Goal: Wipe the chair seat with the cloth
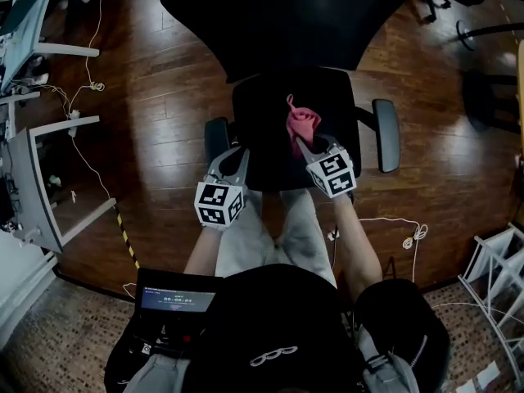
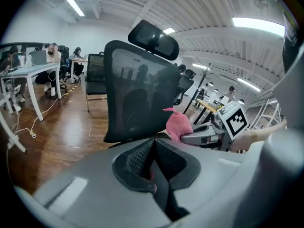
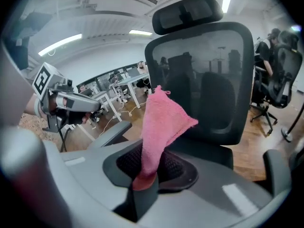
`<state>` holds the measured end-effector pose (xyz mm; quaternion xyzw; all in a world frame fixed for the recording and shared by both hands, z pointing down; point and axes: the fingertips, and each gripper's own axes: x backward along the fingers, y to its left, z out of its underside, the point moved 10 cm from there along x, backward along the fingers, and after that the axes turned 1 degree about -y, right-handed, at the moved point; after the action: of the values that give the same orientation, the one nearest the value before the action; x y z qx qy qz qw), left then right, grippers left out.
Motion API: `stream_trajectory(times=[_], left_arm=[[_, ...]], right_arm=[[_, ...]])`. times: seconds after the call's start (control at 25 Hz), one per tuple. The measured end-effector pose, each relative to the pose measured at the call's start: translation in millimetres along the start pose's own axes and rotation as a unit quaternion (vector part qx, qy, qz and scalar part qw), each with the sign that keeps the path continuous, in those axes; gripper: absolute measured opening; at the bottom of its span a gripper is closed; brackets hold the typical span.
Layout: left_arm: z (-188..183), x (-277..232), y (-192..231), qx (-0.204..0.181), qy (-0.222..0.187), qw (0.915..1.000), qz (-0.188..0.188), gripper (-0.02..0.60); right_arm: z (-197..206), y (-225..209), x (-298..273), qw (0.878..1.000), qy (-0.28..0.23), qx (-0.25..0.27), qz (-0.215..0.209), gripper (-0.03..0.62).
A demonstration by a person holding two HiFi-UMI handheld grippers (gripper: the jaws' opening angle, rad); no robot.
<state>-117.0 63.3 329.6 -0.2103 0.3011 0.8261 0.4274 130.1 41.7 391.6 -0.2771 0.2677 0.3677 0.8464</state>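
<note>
Holding: the right gripper [image 3: 144, 174] has its fingers pinching the pink cloth [image 3: 161, 120], which sticks up.
Cloth: over the black seat [image 1: 266, 150], near the right side.
Left gripper [image 2: 155, 161]: fingers pressed together with nothing in them, by the seat's front left.

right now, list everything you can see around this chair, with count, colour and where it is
office chair: one, black, centre of the floor
seat: one, black, just ahead of both tools
armrests: two, grey, either side of the seat
cloth: one, pink, above the seat, clamped in the right tool
floor: dark wood, all around
desk frames: at least two, white, far left
cables: several, white, on the floor left and right
screen: one, dark, bottom left
left tool: one, grey, jaws together, at the seat's front
right tool: one, grey, shut on the cloth
</note>
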Motion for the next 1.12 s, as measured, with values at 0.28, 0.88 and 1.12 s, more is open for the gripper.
stream_trajectory(times=[0.28,0.88,1.12], left_arm=[[25,-17,53,0.011,-0.003,0.9999,-0.011,-0.006],[73,-51,77,0.106,0.07,0.9903,0.057,-0.006],[76,-51,76,0.089,0.063,0.9917,0.069,-0.006]], right_arm=[[-9,-15,-111,0.999,-0.026,-0.036,-0.028,0.067],[7,-13,-331,0.99,0.1,-0.04,-0.095,0.067],[20,-46,-330,0.989,0.11,-0.063,-0.072,0.067]])
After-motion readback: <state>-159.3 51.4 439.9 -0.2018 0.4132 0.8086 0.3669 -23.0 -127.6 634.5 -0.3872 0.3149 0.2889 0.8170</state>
